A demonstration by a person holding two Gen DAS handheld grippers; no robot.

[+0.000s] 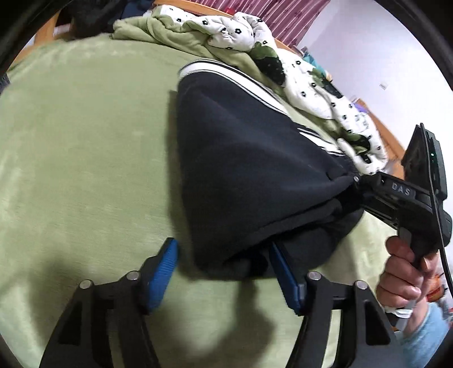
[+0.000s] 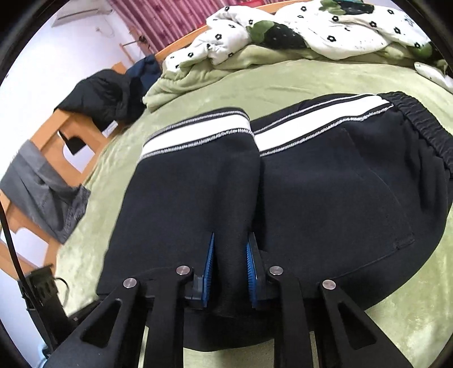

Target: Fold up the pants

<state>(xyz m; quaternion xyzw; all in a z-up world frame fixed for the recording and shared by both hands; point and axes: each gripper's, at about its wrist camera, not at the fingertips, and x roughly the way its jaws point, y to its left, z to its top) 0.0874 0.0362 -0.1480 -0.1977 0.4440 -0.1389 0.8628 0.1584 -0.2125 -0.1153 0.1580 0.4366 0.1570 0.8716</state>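
Pants beside "DAS"-marked hand-held gripper

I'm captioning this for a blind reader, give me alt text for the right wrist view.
The right gripper pinches a fold of the dark pants, white side stripes showing, on a green blanket. A crumpled floral quilt lies behind.

A home bedroom, lived in.

Shown by a bed spread with a soft green fleece blanket, a crumpled white quilt printed with black flowers heaped at its far side, and an orange wooden bed frame draped with a dark jacket and grey cloth. Backed by plain white walls, maroon striped curtains and a wall-mounted air conditioner.
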